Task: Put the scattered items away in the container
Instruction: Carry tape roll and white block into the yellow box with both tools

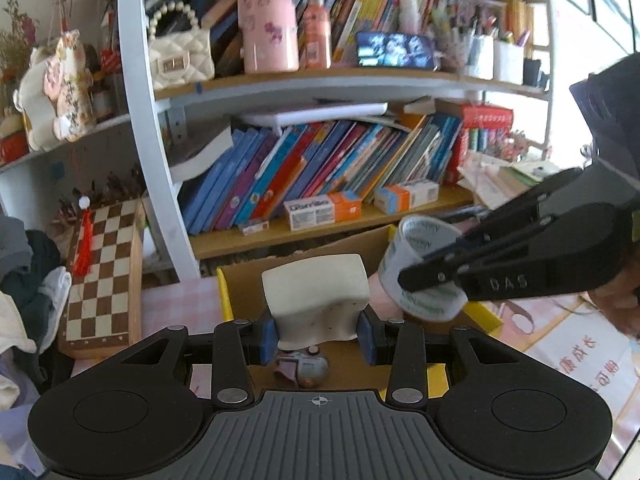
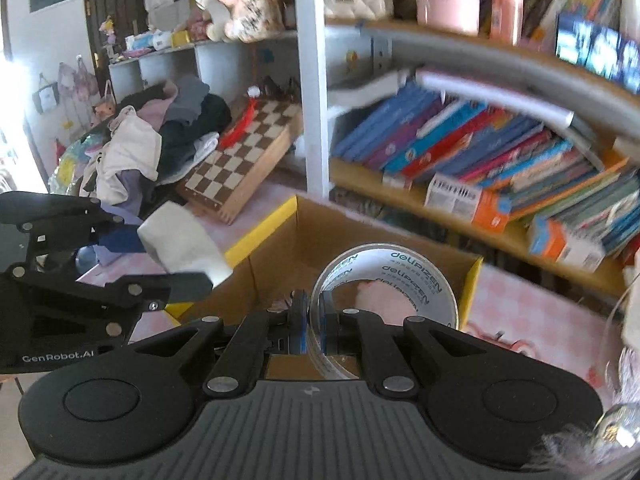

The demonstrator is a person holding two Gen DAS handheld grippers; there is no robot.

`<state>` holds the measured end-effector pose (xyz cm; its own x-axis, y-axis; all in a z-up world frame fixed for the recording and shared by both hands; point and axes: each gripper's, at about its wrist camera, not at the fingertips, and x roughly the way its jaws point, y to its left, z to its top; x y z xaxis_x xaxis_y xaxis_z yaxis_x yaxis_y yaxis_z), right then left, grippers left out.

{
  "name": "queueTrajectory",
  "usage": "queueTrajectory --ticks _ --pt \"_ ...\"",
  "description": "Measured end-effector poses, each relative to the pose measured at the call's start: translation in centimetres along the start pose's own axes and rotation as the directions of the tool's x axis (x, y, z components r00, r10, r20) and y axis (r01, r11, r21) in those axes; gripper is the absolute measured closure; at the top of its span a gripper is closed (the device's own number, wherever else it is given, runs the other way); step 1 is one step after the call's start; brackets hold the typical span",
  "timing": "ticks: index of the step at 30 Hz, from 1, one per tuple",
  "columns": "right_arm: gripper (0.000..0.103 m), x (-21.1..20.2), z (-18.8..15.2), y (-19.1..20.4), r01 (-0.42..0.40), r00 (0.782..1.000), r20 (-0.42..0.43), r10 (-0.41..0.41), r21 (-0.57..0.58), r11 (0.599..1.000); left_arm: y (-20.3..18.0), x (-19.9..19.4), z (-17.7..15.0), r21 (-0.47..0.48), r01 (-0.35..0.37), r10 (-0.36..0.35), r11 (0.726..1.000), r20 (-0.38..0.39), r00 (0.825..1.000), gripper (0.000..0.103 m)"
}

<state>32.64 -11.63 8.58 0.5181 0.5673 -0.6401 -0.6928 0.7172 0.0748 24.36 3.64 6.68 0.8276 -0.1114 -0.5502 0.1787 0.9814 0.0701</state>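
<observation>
Tape roll (image 2: 384, 280): clear packing tape on a printed core, lettering visible on the inner face. Held upright on edge by the right tongs (image 2: 314, 330), which are pressed nearly together, one pad inside the ring and one outside, pinching the wall of the roll. Location: above the open cardboard box (image 2: 280, 256) with yellow-edged flaps, which stands on the pink checked surface (image 2: 532, 300) in front of the bookshelf (image 1: 320, 232). Handling, as judged: light, stiff ring, smooth and somewhat slippery on the outer wrap; sturdy, unlikely to be harmed by a short drop. Best taken through the wall, as now; a grip across the full width would likely need wider tongs.

White block (image 1: 316, 292): pale, smooth-faced piece with rounded corners and a flared top, material uncertain, possibly foam or plastic. Held by the left tongs (image 1: 318, 336), partly spread, blue pads pinching its narrower lower part from both sides. Location: over the same box, just beside the tape roll. Handling, as judged: light, fairly rigid; the narrow waist gives the pads a secure seat.

Small patterned object (image 1: 302, 368): already lying on the box floor below the block; identity unclear.

Also present: chessboard (image 1: 104, 272) leaning at the box's far side.
</observation>
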Motion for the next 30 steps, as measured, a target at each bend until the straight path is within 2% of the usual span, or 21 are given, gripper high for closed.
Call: queueTrajectory --ticks 7,13,24,30 --pt "0.097 4.3 -0.5 -2.2 -0.073 0.992 -0.1 0.083 0.101 0.992 0.4 4.2 1.1 0.023 -0.012 0.014 1.0 -0.104 0.995 0.065" --pt "0.097 7.6 -1.3 -3.5 -0.112 0.97 -0.188 0.154 0.214 0.97 0.9 7.9 1.9 0.029 -0.005 0.01 1.0 -0.187 0.982 0.065" --pt "0.096 10.5 -2.3 -5.1 -0.114 0.947 -0.26 0.186 0.267 0.957 0.8 15.8 2.6 0.111 0.001 0.036 0.994 -0.328 0.944 0.065" --pt "0.096 11.7 -2.2 -5.1 -0.139 0.931 -0.291 0.221 0.277 0.951 0.2 19.2 2.6 0.166 0.027 0.042 0.986 -0.401 0.915 0.066"
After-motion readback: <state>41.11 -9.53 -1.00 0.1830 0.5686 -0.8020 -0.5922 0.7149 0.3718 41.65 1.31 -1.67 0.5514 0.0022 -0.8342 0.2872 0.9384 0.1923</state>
